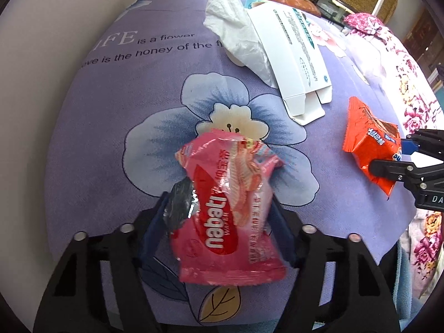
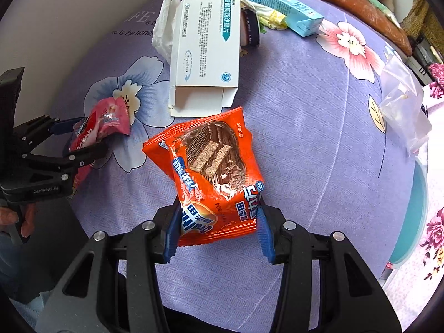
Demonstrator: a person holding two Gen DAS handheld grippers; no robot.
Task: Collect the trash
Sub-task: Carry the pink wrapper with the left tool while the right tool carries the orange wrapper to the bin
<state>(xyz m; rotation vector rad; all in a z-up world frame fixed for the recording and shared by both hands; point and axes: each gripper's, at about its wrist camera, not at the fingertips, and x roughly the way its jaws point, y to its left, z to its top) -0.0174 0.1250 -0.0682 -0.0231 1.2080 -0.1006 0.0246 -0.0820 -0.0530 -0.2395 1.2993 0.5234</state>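
Two wrappers are gripped, the pink wafer wrapper point(image 1: 227, 208) between the left gripper point(image 1: 222, 222) jaws and the orange cake wrapper point(image 2: 211, 177) between the right gripper point(image 2: 219, 230) jaws, though slippery film could be lost if pinched only at an edge.

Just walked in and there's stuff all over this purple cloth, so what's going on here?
A person is collecting trash with a gripper in each hand. The left gripper is shut on a pink wrapper; the right gripper is shut on an orange wrapper. A white box, tissue, blue carton and clear bag lie on the cloth.
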